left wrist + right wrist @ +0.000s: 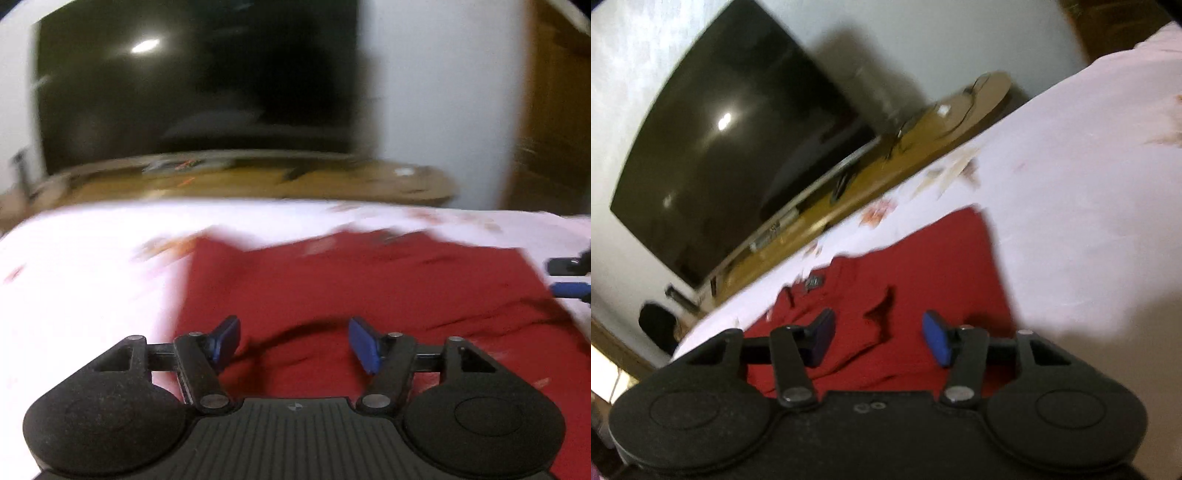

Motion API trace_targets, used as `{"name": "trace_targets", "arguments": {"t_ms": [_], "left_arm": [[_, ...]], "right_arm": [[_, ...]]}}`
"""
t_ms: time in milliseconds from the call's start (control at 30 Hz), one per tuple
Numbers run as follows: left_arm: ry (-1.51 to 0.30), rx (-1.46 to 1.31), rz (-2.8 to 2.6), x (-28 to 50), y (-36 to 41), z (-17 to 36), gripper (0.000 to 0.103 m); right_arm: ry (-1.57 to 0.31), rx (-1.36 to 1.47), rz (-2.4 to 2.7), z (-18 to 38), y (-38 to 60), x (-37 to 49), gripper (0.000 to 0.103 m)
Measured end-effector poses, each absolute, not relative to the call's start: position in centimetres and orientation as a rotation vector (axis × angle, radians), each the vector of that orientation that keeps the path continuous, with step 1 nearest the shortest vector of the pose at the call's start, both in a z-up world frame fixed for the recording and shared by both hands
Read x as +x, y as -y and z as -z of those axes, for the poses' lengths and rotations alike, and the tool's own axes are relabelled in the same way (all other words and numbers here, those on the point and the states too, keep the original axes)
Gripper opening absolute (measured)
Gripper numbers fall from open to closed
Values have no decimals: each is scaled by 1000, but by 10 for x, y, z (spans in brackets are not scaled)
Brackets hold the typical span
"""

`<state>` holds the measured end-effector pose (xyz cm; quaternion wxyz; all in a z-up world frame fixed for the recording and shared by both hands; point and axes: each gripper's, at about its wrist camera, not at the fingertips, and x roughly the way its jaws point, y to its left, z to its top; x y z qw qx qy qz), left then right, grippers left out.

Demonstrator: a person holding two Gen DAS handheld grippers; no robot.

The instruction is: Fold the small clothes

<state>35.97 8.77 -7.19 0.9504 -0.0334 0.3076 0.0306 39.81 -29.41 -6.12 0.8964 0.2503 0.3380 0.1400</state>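
A bed [92, 280] covered by a white sheet with faint orange-pink floral print carries the work. A red garment [369, 295] lies spread directly on the sheet, mostly flat with some creases and a small dark label near one edge, visible in the right wrist view.

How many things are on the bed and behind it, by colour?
Red: 1, the red garment
White: 1, the bedsheet
Black: 1, the TV
Brown: 1, the wooden stand
Total: 4
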Motion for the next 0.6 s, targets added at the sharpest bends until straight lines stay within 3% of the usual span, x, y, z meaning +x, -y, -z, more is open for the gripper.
{"name": "trace_targets", "arguments": {"t_ms": [133, 267, 333, 400, 533, 600], "left_arm": [[-709, -72, -126, 355, -131, 95, 65], [-705, -82, -114, 352, -135, 110, 63], [-697, -82, -113, 358, -134, 107, 44], [-695, -99, -103, 363, -144, 109, 35], [-703, -137, -77, 372, -158, 111, 5], [-695, -140, -84, 368, -163, 114, 4]], "right_arm": [[-770, 505, -290, 78, 268, 424, 46], [-823, 469, -294, 87, 252, 438, 13], [-828, 434, -287, 89, 249, 438, 7], [-812, 408, -286, 84, 248, 435, 7], [-796, 377, -292, 78, 245, 433, 6], [-787, 350, -292, 75, 244, 432, 6]]}}
